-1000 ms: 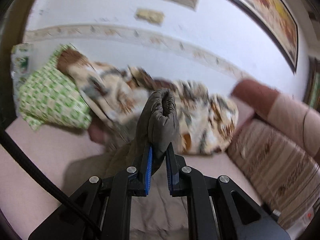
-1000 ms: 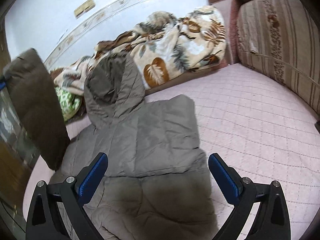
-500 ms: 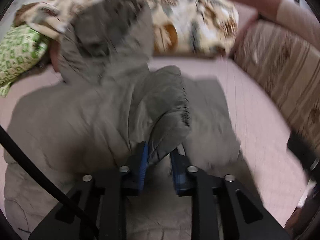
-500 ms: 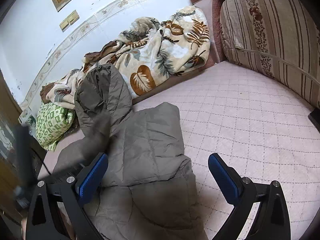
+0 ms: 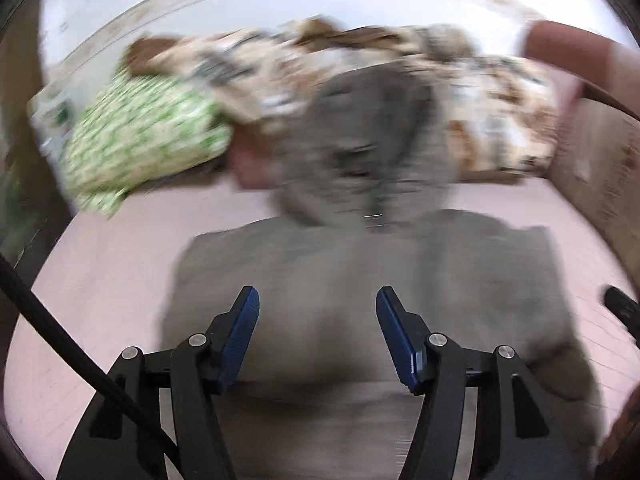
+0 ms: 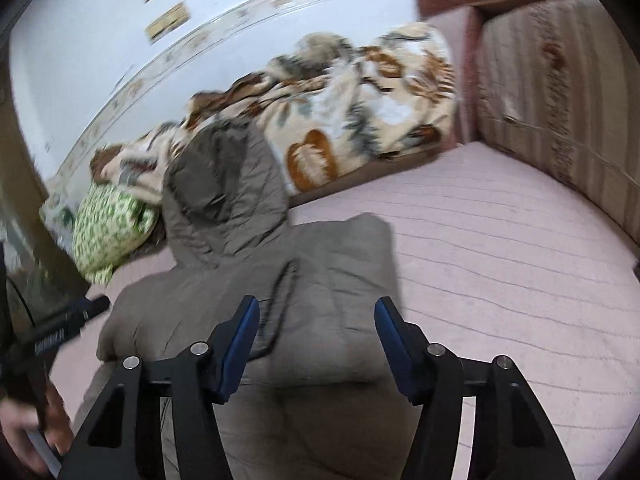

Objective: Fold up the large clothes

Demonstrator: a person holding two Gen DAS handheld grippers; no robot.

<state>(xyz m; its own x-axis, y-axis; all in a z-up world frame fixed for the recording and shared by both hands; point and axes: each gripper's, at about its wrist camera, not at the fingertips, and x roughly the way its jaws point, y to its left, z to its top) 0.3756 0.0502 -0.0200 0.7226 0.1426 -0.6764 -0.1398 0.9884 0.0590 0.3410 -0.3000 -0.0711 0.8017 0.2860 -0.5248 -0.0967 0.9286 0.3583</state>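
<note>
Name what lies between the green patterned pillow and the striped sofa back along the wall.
In the right wrist view, the jacket's hood and a crumpled leaf-print blanket lie between the green pillow and the striped sofa back.

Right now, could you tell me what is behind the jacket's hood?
Behind the hood lies a crumpled leaf-print blanket along the wall, with a green patterned pillow to its left. Whatever sits directly behind the hood is covered.
</note>
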